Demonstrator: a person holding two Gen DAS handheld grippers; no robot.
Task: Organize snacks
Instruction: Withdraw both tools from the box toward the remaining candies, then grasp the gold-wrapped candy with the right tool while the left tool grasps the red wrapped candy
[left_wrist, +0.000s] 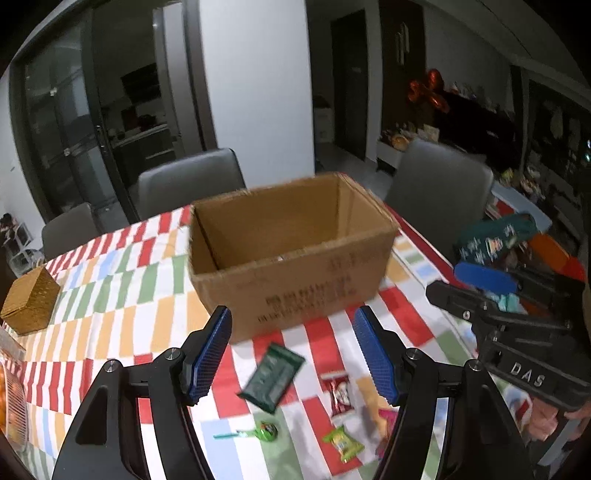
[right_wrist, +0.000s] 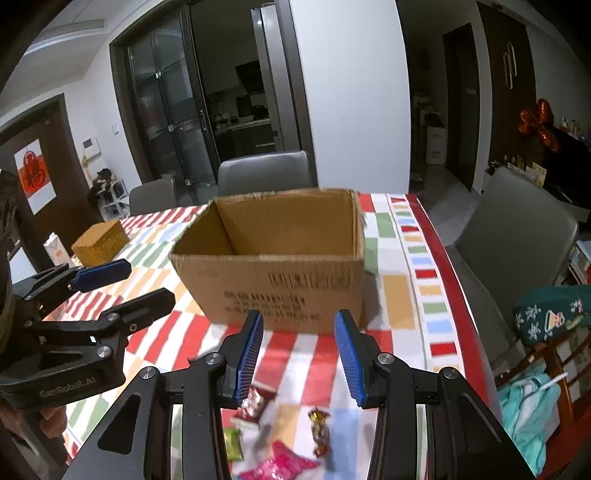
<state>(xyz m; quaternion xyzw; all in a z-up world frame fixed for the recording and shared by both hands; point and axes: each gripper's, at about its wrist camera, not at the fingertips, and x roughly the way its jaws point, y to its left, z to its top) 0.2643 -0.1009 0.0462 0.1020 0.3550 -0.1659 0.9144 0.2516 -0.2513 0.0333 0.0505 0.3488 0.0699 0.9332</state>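
Snacks are spread on the checked cloth of the desk (left_wrist: 110, 280), just in front of an open cardboard box (left_wrist: 291, 258), so the box is likely meant to take them. The box looks empty as far as can be seen.

The left hand-held gripper (left_wrist: 291, 354) is held spread, and nothing is pinched. A dark green packet (left_wrist: 271, 376) is seen between its two blue pads, tilted and blurred, so it cannot be told if it lies flat. A lollipop (left_wrist: 264, 430), a green candy (left_wrist: 343, 443) and a red packet (left_wrist: 338, 395) lie nearer the camera.

The right hand-held gripper (right_wrist: 299, 354) is also spread and empty. Below it lie a gold-wrapped sweet (right_wrist: 320, 430) and a pink packet (right_wrist: 284, 463). Both are pointed down at the snacks, near the box front.
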